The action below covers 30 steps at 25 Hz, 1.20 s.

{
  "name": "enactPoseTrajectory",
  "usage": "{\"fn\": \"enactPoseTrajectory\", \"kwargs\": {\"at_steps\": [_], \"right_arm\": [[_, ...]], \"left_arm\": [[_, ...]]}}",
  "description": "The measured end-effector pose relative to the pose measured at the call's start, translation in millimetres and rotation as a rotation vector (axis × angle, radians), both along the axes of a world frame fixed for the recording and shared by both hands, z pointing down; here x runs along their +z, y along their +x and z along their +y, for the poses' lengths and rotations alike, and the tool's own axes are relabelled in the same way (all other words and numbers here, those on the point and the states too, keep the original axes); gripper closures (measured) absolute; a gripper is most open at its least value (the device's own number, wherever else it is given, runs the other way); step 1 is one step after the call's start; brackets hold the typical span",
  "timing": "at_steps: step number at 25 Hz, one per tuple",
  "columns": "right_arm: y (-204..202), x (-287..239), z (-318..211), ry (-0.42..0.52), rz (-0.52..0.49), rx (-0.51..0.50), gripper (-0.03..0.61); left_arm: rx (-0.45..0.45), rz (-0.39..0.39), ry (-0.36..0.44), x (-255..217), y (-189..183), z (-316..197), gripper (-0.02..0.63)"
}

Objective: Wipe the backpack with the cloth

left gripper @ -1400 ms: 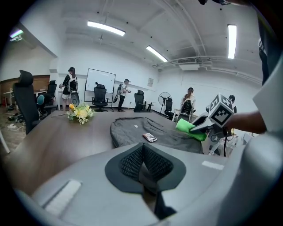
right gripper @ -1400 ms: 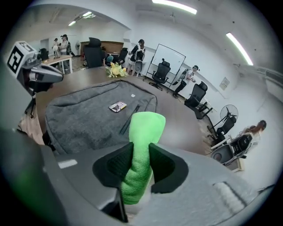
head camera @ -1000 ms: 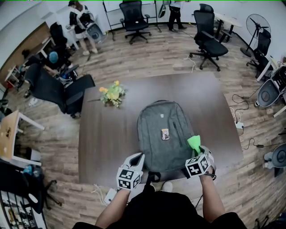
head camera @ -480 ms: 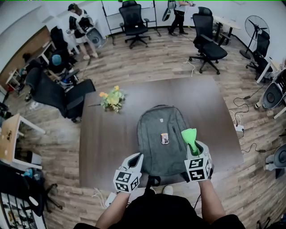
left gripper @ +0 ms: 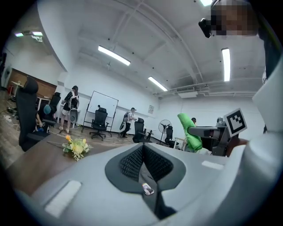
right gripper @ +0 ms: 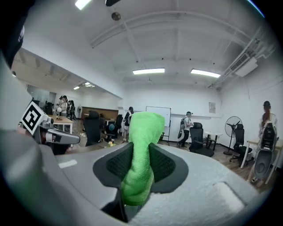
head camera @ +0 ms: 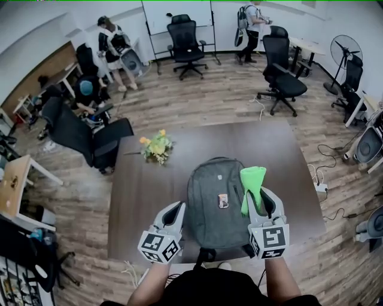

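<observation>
Site: I read this as an open-plan office | seating: black swivel office chairs (head camera: 185, 37) scattered over wood-plank floor (head camera: 209, 98) | far wall: whiteboard (head camera: 175, 11) | furniture: white desk (head camera: 305, 43), wooden desk (head camera: 15, 179), dark meeting table (head camera: 137, 185) | extras: pedestal fan (head camera: 346, 48), ceiling strip lights (right gripper: 148, 71) | several people standing or seated around the edges

No lettering is legible; the small tag (head camera: 222, 201) on the backpack (head camera: 206, 179) is too blurred.
</observation>
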State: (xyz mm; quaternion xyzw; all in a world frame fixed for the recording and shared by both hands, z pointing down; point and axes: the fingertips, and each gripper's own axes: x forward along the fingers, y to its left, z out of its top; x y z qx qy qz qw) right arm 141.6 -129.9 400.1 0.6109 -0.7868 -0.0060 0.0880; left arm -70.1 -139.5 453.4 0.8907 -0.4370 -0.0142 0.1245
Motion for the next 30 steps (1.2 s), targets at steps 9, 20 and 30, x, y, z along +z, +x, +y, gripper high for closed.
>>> {"fn": "enactPoseTrajectory", "kwargs": {"at_steps": [9, 20, 30], "right_arm": [[0, -51, 8, 0.245, -0.088, 0.004, 0.469], [-13, -49, 6, 0.242, -0.073, -0.032, 0.482], [-24, -48, 4, 0.23, -0.055, -0.061, 0.482]], "left_arm": [[-0.033, -0.039, 0.161, -64, -13, -13, 0.594], [-0.009, 0.001, 0.161, -64, -15, -21, 0.594], [0.007, -0.026, 0.165, -65, -8, -20, 0.594]]}}
